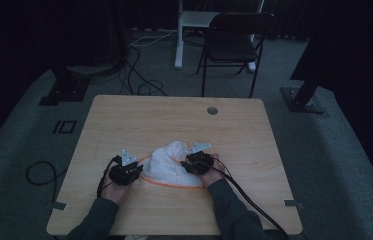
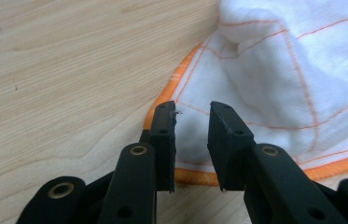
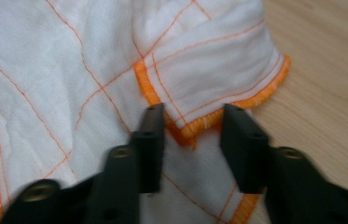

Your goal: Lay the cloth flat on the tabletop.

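A white cloth with orange hem and orange grid lines lies crumpled on the wooden table, near its front edge. My left gripper is at the cloth's left edge; in the left gripper view it stands open with the cloth's hemmed corner between and under the jaws. My right gripper is at the cloth's right side; in the right gripper view it is open, straddling a folded orange-hemmed corner of the cloth.
A round grommet hole sits near the table's far edge. Behind the table stand a black folding chair, a white desk leg, black stand bases and loose cables on the grey carpet.
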Motion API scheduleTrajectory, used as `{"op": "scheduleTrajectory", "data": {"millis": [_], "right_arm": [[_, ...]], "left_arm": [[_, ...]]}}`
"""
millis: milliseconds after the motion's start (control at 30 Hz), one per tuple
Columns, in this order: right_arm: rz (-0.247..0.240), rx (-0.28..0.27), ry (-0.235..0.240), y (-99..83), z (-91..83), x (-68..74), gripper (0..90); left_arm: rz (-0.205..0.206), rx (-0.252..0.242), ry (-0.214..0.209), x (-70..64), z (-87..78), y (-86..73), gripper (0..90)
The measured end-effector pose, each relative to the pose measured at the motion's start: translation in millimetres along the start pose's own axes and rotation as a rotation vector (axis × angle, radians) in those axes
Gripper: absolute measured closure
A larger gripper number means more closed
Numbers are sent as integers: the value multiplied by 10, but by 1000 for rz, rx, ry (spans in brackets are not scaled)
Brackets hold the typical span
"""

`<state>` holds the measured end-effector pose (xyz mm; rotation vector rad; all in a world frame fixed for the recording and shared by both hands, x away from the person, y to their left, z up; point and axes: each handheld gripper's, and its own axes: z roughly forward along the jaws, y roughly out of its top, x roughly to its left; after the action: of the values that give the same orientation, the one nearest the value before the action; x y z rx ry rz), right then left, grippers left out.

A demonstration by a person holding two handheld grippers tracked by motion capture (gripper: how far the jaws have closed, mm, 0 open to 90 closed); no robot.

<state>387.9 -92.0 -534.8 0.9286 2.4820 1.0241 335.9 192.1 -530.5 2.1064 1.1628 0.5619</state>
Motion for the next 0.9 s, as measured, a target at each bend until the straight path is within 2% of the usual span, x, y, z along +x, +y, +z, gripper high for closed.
{"op": "scheduleTrajectory", "data": {"millis": [67, 133, 300, 500, 767, 900], "right_arm": [[-2, 0, -21, 14, -19, -5, 857], [9, -4, -34, 24, -43, -38, 872], [16, -3, -92, 49, -111, -145, 878], [33, 1, -162, 67, -177, -359, 880], [57, 27, -228, 25, -246, -607, 881], [68, 41, -244, -24, -271, -692, 882]], "left_arm": [[6, 3, -3, -17, 3, 1, 727], [15, 12, -5, -32, 20, -8, 727], [20, 27, -13, -30, 51, -22, 732], [13, 29, -20, -5, 57, -20, 734], [-2, 39, 10, 76, 45, -25, 742], [-21, 46, 23, 130, 37, -32, 751]]}}
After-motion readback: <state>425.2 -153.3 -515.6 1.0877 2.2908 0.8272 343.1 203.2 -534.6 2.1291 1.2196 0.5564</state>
